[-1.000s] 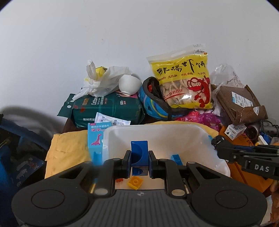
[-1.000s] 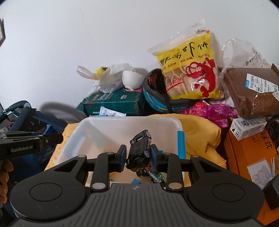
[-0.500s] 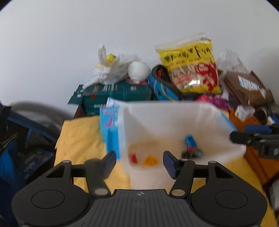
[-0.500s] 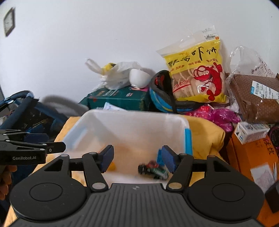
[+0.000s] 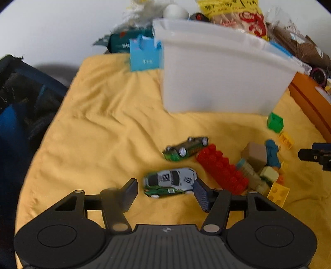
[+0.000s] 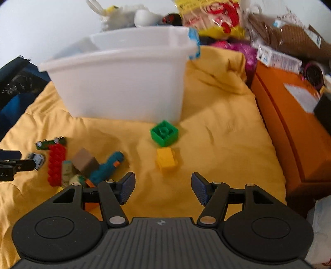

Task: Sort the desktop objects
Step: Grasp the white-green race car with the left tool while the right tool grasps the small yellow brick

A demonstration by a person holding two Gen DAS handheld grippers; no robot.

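Both the left gripper and the right gripper are held wide and empty. Much is left unsorted — a silver toy car, a green car, a yellow brick and a green brick lie on the yellow cloth beside the white bin.

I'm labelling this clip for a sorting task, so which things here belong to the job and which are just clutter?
Part of the job:
white bin
silver toy car
green toy car
red brick
green block
yellow block
left gripper and right gripper, both open

Just lying about:
snack bag
orange box
blue card box
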